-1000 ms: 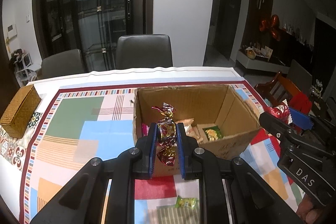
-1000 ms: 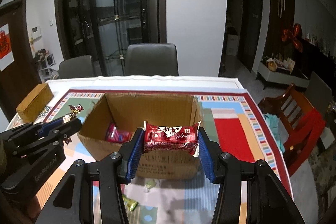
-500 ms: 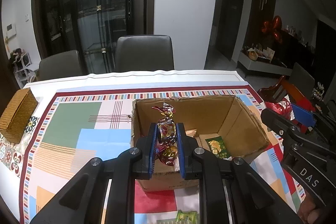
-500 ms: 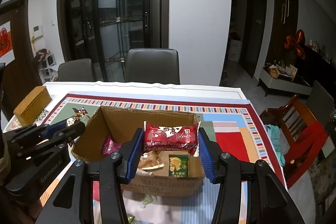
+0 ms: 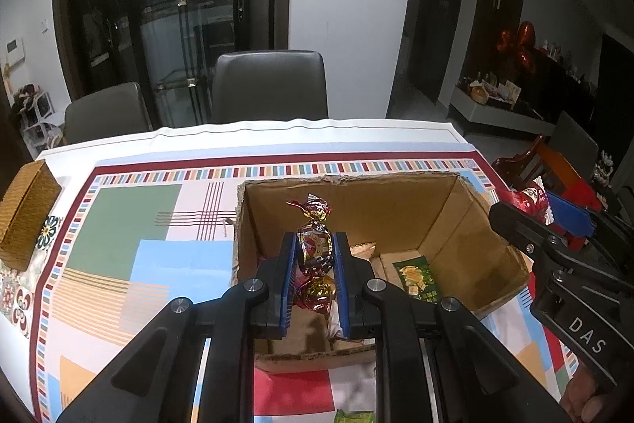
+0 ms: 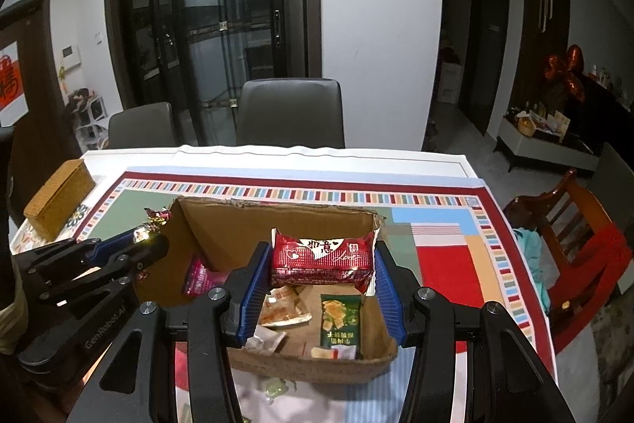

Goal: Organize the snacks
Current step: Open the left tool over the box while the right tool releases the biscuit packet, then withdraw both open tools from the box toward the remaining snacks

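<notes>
An open cardboard box point(image 5: 455, 221) point(image 6: 222, 228) stands on the patterned tablecloth. My left gripper point(image 5: 315, 256) is shut on a red-and-gold foil-wrapped candy point(image 5: 315, 248) and holds it above the box's near left part. My right gripper point(image 6: 321, 268) is shut on a red snack packet point(image 6: 321, 258) with white lettering, above the box's middle. Inside the box lie a green snack packet point(image 5: 416, 274) point(image 6: 340, 320), a pink packet point(image 6: 200, 278) and several pale wrappers point(image 6: 283, 308).
A woven golden box point(image 5: 25, 215) point(image 6: 59, 199) sits at the table's left edge. Small green candies point(image 5: 354, 416) point(image 6: 277, 387) lie on the cloth in front of the box. Grey chairs point(image 5: 269, 86) stand behind the table; a wooden chair point(image 6: 574, 224) stands to the right.
Both grippers have moved forward and up over the open box, each still holding its snack. More of the box's inside shows now.
</notes>
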Available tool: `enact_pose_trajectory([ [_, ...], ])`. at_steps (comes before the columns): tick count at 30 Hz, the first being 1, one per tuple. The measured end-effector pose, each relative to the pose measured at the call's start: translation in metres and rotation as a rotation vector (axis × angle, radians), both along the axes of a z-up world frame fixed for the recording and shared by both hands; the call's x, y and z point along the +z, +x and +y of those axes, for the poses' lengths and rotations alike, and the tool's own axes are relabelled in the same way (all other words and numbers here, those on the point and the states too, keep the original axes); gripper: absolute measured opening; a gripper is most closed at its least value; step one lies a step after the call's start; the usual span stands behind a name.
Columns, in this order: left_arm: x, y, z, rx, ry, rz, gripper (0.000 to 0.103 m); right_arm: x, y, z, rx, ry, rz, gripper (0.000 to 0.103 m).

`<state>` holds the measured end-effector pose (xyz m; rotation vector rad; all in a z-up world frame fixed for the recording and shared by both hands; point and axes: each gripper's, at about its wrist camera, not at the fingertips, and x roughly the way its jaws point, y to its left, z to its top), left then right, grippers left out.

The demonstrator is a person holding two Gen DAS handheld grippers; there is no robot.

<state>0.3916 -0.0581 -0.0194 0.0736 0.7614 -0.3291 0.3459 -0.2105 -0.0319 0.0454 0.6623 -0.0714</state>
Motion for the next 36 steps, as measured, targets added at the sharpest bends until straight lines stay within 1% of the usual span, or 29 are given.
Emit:
enact_pose_trajectory([
  [2, -0.001, 0.002, -0.001, 0.003, 0.004, 0.003, 0.019, -0.001, 0.003, 0.0, 0.01, 0.002, 0.004, 0.052],
  [3, -0.002, 0.002, -0.001, 0.004, 0.006, 0.003, 0.022, -0.002, 0.004, 0.001, 0.015, 0.003, 0.003, 0.054],
  [4, -0.002, 0.003, -0.001, 0.005, 0.007, 0.004, 0.029, -0.002, 0.004, 0.001, 0.017, 0.002, 0.002, 0.054],
  [5, -0.002, 0.003, -0.001, 0.006, 0.006, 0.003, 0.034, -0.003, 0.005, 0.0, 0.019, 0.002, 0.003, 0.056],
  [6, -0.001, 0.002, 0.0, 0.012, 0.005, -0.001, 0.045, -0.003, 0.006, 0.0, 0.021, 0.003, 0.003, 0.058],
  [7, -0.001, 0.002, 0.001, 0.016, 0.004, -0.004, 0.051, -0.003, 0.006, 0.0, 0.019, 0.002, 0.004, 0.06],
  [9, 0.0, 0.002, 0.002, 0.026, 0.009, -0.008, 0.055, -0.003, 0.006, -0.001, 0.011, 0.001, 0.0, 0.072],
  [10, 0.0, 0.002, 0.003, 0.03, 0.009, -0.009, 0.06, -0.003, 0.006, 0.0, 0.007, -0.002, -0.001, 0.074],
  [12, 0.002, 0.0, 0.006, 0.042, 0.008, -0.015, 0.064, -0.001, 0.005, -0.001, -0.006, -0.012, -0.006, 0.078],
  [18, 0.008, -0.008, 0.008, 0.055, 0.021, -0.036, 0.065, 0.002, 0.001, 0.0, -0.022, -0.013, -0.012, 0.079],
  [28, 0.021, -0.024, 0.014, 0.079, 0.019, -0.066, 0.078, 0.01, -0.015, 0.002, -0.029, -0.019, -0.032, 0.079],
  [36, 0.025, -0.037, 0.019, 0.081, 0.013, -0.07, 0.08, 0.017, -0.03, 0.004, -0.032, -0.023, -0.053, 0.079],
])
